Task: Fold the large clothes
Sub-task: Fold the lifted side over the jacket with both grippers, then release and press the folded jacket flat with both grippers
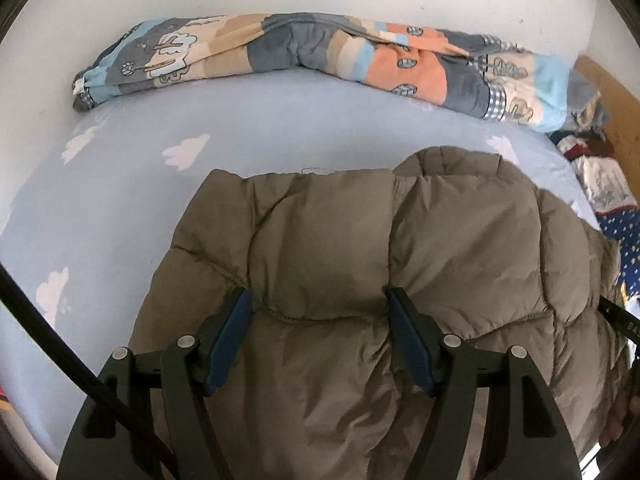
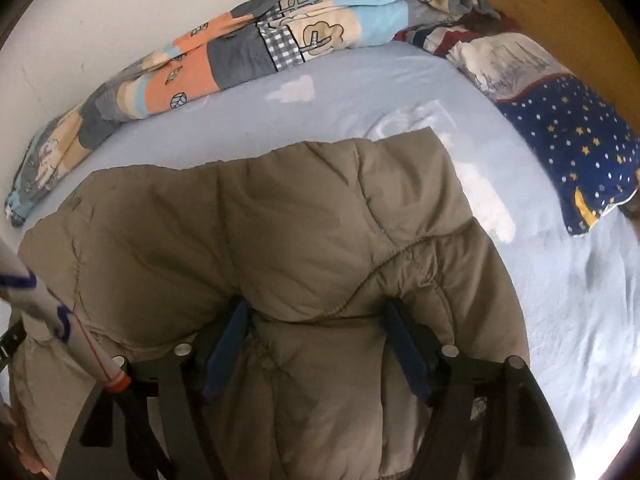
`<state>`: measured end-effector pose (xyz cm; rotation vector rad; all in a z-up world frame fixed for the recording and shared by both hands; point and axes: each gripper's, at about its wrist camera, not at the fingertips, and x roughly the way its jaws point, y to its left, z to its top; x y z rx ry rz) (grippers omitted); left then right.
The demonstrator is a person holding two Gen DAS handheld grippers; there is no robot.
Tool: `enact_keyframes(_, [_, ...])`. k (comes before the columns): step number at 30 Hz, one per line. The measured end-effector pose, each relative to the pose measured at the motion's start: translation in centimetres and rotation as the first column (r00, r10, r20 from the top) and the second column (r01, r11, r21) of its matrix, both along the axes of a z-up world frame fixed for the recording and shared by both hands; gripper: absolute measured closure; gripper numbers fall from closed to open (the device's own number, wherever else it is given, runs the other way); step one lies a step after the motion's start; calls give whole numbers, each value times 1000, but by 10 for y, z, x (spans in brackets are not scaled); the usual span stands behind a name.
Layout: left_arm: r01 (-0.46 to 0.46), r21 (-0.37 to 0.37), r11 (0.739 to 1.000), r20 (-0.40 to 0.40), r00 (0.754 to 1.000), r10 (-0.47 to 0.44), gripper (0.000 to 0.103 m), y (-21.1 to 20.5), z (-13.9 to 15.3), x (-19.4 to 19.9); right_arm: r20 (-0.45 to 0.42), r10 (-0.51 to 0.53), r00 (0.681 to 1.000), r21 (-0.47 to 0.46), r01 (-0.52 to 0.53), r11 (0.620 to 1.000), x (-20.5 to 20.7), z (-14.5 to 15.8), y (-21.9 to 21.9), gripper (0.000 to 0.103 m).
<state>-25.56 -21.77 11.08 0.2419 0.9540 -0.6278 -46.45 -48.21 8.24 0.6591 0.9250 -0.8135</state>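
Mid-fold: left gripper [image 1: 318, 300] and right gripper [image 2: 316, 308], both spread, press the puffer jacket [image 1: 340, 240]; next likely smoothing toward 12 o'clock.

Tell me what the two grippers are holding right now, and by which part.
Neither visibly grips anything. The left gripper and right gripper both stand wide open, straddling bulges of the olive puffer jacket on the bed.

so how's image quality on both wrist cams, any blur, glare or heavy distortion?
Left wrist: strong fisheye bend with dark vignette corners; the padded olive-brown jacket is sharp, and the light blue cloud-print bedsheet is evenly lit. Right wrist: same bend; sheet washes out pale toward the lower right, and the navy star-print pillow is slightly soft.
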Motion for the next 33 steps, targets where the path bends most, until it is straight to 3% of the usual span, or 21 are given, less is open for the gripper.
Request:
enact_keyframes(7, [-35, -77, 996, 91, 995, 42, 33, 45, 46, -29, 138, -41, 990, -56, 49, 997, -54, 53, 29, 29])
enact_keyframes(12, [-49, -68, 996, 139, 989, 58, 33, 96, 64, -54, 162, -73, 984, -90, 88, 992, -118, 68, 63, 29])
enact_keyframes(13, [-58, -62, 996, 130, 989, 66, 33, 107, 62, -56, 164, -75, 984, -83, 89, 993, -129, 66, 68, 29])
enact_keyframes(15, [-77, -38, 996, 106, 991, 80, 33, 124, 53, -58, 162, -73, 984, -57, 84, 995, -144, 58, 74, 46])
enact_keyframes(17, [-102, 8, 995, 77, 992, 101, 33, 137, 34, -57, 134, -87, 987, -26, 91, 996, -151, 47, 76, 55])
enact_keyframes(22, [-103, 104, 989, -77, 991, 111, 33, 140, -16, -44, 48, -125, 991, 31, 123, 992, -163, 19, 70, 56])
enact_keyframes(27, [-96, 135, 986, -97, 989, 109, 33, 129, -28, -36, 13, -170, 985, 134, 167, 977, -165, -9, 52, 51])
enact_keyframes(28, [-112, 126, 986, -84, 989, 123, 33, 131, -25, -37, 8, -180, 984, 134, 177, 975, -164, -10, 50, 50])
enact_keyframes(30, [-134, 122, 983, 19, 991, 133, 33, 131, -11, -51, 7, -201, 980, 108, 199, 974, -165, -6, 54, 50])
enact_keyframes(33, [-105, 70, 992, 158, 983, 93, 33, 129, 13, -85, 36, -173, 984, -9, 174, 985, -160, 19, 74, 50])
